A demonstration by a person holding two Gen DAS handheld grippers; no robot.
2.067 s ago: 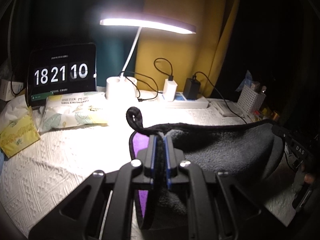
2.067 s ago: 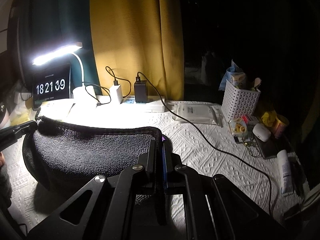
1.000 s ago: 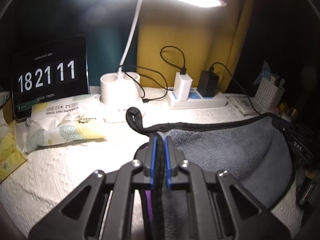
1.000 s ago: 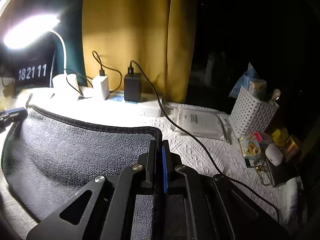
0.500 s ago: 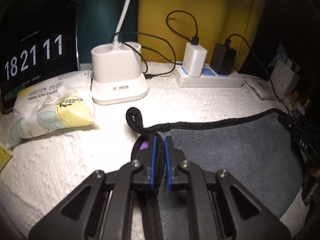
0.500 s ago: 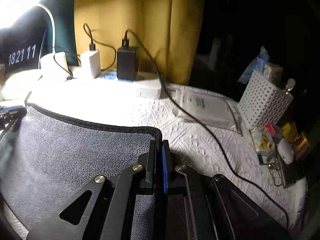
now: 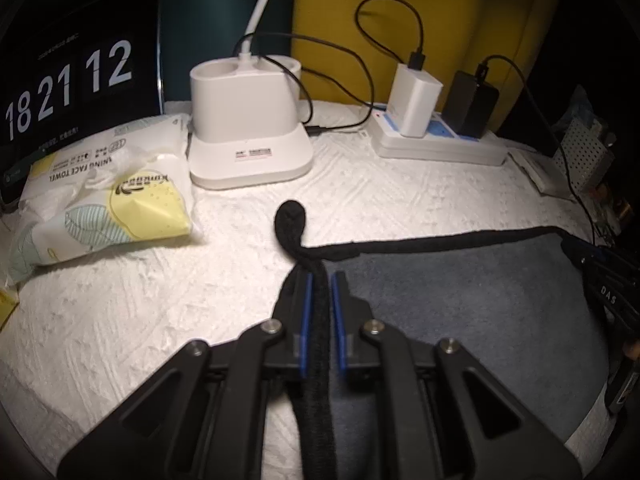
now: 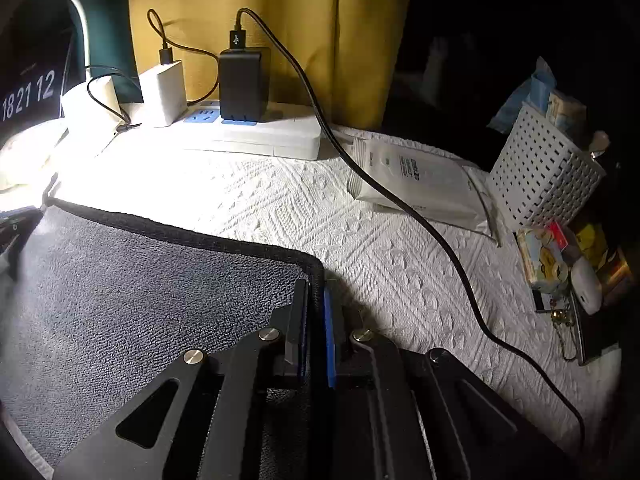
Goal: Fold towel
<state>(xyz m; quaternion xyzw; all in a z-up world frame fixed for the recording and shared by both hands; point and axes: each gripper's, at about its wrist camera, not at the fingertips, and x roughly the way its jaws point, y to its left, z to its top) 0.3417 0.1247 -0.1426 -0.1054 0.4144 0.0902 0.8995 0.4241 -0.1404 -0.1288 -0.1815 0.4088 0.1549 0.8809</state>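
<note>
**Grey towel stretched between two grippers**

On the white quilted table cover (image 7: 120, 320) lies a dark grey towel (image 7: 460, 300), its nap fine and slightly pebbled, its rim bound in a thick black hem. From the left wrist view, the left gripper (image 7: 319, 280) is clamped on that hem at one corner, the black cord of the edge running back between the blue-lined fingers (image 7: 306, 300). Just ahead of the fingertips the hem curls into a small black loop that stands up from the cover. From there the far edge runs rightward in a nearly straight line to the right gripper (image 8: 316, 284), which is pinched on the opposite corner. Seen from the right wrist, the towel spreads flat and smooth to the left, brightly lit near the far end and darker close by; the hem rounds the corner neatly at the fingertips.

Beyond the towel stand a white lamp base (image 7: 248, 124), a power strip (image 7: 436, 144) with a white and a black charger plugged in, a pack of face towels (image 7: 104, 196), and a clock screen (image 7: 72, 84) reading 18 21 12. A white perforated basket (image 8: 544, 176) sits to the right.
</note>
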